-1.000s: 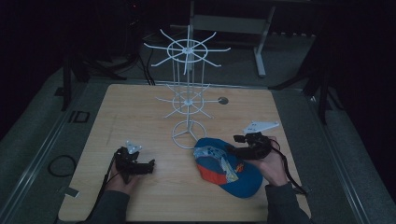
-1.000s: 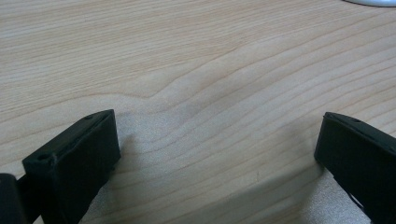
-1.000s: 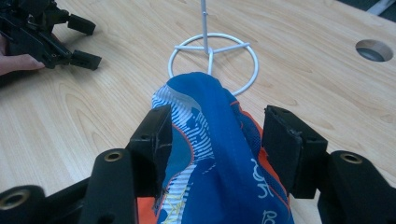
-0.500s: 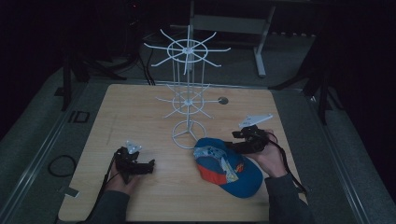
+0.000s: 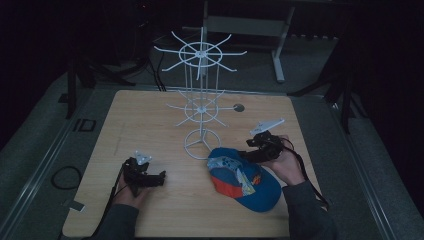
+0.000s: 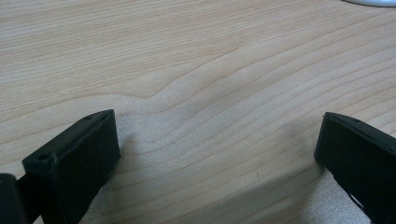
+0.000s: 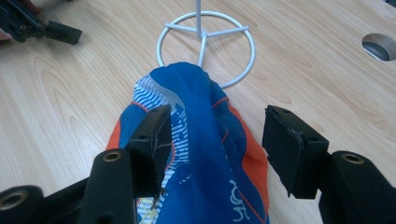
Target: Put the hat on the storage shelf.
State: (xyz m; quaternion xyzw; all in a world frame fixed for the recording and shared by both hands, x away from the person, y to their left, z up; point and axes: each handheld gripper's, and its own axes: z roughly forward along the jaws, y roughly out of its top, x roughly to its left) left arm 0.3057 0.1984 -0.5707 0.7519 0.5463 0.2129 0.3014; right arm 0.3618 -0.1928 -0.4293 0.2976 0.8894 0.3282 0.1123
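Right gripper (image 7: 212, 149): its two black jaws stand wide apart.
Cap (image 7: 205, 154): blue and orange with white stripes, lying between the jaws; the left jaw touches it.
Wire stand (image 7: 207, 45): a white ring with spokes and a thin pole, just behind the cap.
Bench (image 7: 70, 93): light wood.
Hole (image 7: 379, 45): round, at the far right.
Other gripper (image 7: 39, 25): black, top left corner.

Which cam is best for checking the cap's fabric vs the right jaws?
Right gripper view: the cap rises as a blue-and-orange ridge between the right gripper's open jaws. High view shows the whole cap, small and dim. Left gripper view has bare table.
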